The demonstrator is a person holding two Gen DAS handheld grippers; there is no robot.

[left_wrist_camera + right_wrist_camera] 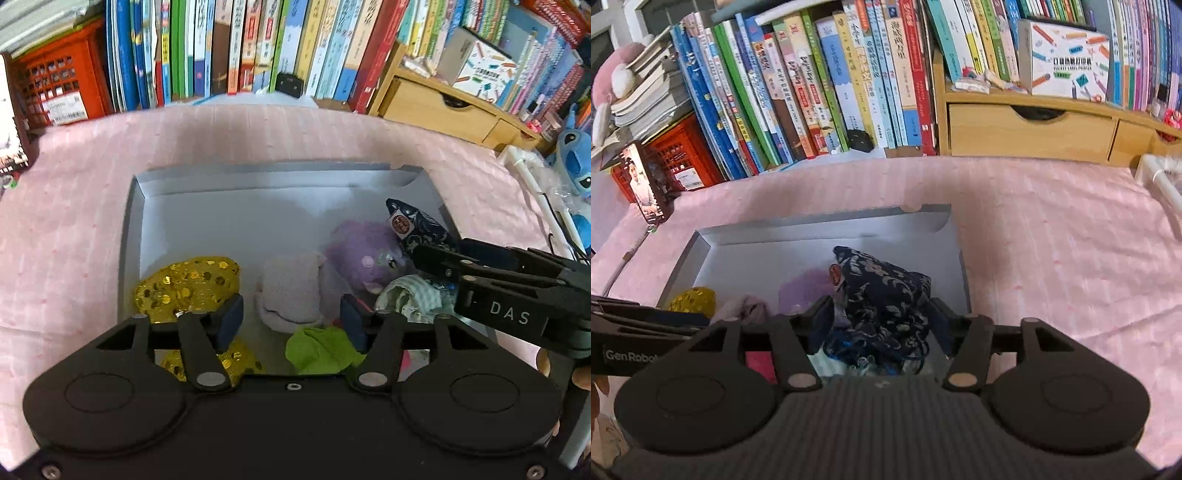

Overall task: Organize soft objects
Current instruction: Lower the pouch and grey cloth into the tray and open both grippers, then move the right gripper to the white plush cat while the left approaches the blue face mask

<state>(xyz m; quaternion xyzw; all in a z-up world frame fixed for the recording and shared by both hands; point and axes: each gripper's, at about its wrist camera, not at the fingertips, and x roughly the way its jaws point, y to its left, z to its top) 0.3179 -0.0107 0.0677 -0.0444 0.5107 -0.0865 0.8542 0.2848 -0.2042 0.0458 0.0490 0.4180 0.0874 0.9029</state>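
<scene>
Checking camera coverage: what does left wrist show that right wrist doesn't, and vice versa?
Left wrist only: crumpled lime-green cloth, blue plush toy at the right edge.
Right wrist only: framed photo beside the red crate, pink plush top left.
Both: shallow grey cardboard box, gold sequin pouch, dark navy floral fabric pouch, purple plush toy, pink bedspread, bookshelf.

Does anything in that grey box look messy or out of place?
Somewhat: the soft things crowd the near right part of the grey box, with the dark patterned pouch heaped on others, while the far half stays bare.
</scene>
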